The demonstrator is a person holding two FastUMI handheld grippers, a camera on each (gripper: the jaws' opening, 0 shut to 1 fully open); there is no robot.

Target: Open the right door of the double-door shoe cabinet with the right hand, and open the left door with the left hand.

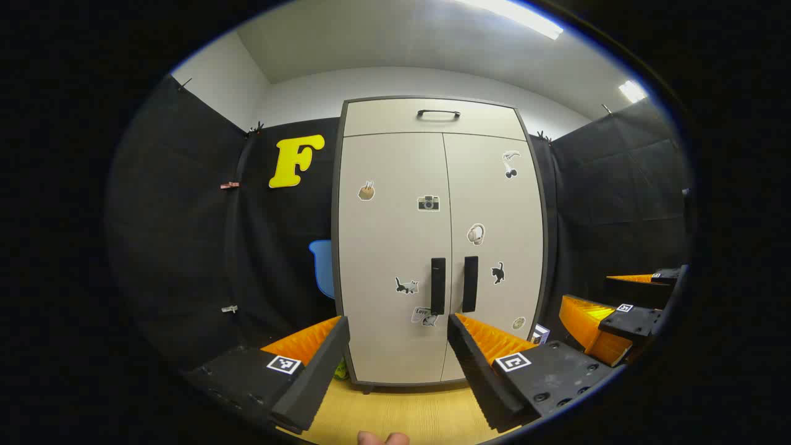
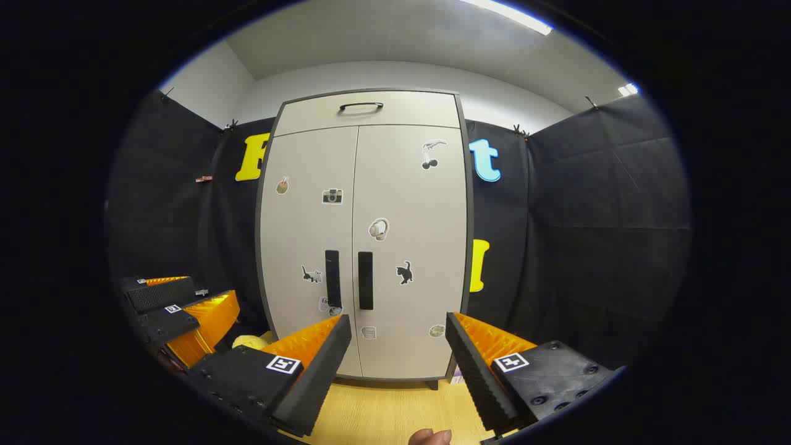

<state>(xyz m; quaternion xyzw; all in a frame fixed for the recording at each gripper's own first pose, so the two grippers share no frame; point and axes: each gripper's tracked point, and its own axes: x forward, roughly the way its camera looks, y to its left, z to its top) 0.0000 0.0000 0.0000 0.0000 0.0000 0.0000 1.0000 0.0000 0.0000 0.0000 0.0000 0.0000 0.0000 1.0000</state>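
A pale double-door shoe cabinet (image 1: 440, 247) stands ahead with both doors shut, stickers dotted over them. Two dark vertical handles sit side by side at the middle seam: the left door handle (image 1: 437, 285) and the right door handle (image 1: 470, 283). The same cabinet (image 2: 364, 235) fills the middle of the right gripper view, with its left handle (image 2: 332, 278) and right handle (image 2: 365, 280). My left gripper (image 1: 398, 355) is open, well short of the doors. My right gripper (image 2: 398, 352) is open too, equally far back. The right gripper (image 1: 618, 309) appears at the right of the left gripper view; the left gripper (image 2: 179, 309) at the left of the right gripper view.
A top drawer with a dark handle (image 1: 438, 114) sits above the doors. A blue object (image 1: 321, 266) peeks out left of the cabinet. A yellow soft thing (image 2: 250, 341) lies on the wooden floor (image 1: 401, 414) near the cabinet's left foot. Black cloth walls close both sides.
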